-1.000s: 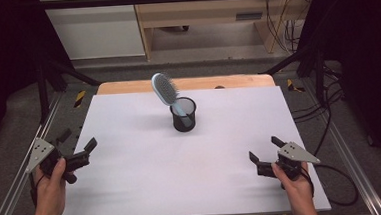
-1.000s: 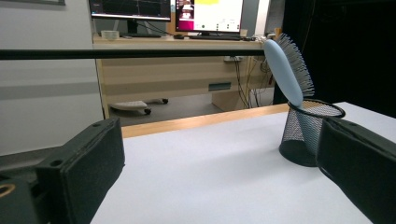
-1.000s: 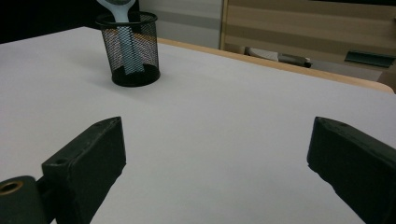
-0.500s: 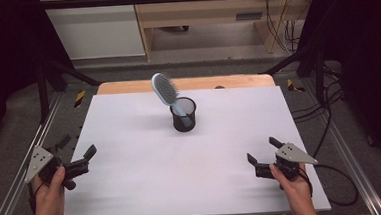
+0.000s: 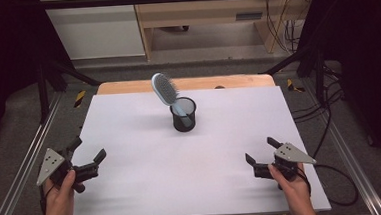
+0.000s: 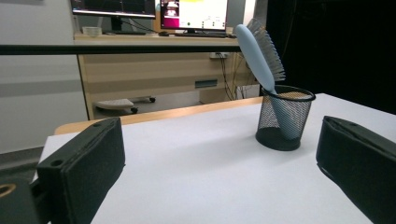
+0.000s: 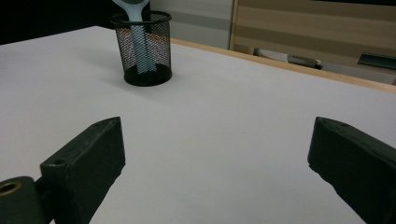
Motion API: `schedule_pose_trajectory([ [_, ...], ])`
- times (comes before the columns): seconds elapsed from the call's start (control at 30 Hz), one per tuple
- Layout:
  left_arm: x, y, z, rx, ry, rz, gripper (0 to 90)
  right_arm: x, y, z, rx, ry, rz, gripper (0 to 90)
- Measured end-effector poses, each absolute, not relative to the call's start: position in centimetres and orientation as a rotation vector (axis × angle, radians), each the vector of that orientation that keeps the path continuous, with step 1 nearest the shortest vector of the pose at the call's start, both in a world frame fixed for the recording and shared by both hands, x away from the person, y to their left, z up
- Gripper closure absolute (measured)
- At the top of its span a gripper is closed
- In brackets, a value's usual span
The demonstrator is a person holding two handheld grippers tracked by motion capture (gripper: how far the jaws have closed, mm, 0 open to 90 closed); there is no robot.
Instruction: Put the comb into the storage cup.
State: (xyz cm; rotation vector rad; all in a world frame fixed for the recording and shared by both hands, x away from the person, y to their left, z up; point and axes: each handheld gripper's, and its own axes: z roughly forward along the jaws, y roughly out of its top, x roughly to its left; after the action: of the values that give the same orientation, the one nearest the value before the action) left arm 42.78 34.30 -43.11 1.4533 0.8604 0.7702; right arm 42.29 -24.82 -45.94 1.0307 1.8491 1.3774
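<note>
My left tongs (image 5: 87, 153) sit near me at the left edge of the white surface (image 5: 148, 180). They are wide open and hold nothing. My right tongs (image 5: 261, 151) sit near me on the right, wide open and empty too. Far from both, in the middle, stands a black mesh cup (image 5: 183, 115). A light blue hairbrush (image 5: 165, 90) stands in it, handle down, leaning left.
</note>
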Motion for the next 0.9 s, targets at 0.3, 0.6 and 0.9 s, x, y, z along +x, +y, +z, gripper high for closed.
schedule_pose_trajectory([
  [0.3,42.8,34.1,-43.9,1.452,0.869,0.738,1.3,42.4,-24.6,-46.0,1.019,1.858,1.376,4.2],
  [0.6,42.8,32.4,-44.4,1.494,0.844,0.701,1.2,42.5,-24.4,-46.0,1.016,1.864,1.385,4.2],
  [0.9,42.7,30.8,-45.1,1.53,0.855,0.711,1.5,42.4,-24.2,-45.9,1.002,1.87,1.404,4.2],
])
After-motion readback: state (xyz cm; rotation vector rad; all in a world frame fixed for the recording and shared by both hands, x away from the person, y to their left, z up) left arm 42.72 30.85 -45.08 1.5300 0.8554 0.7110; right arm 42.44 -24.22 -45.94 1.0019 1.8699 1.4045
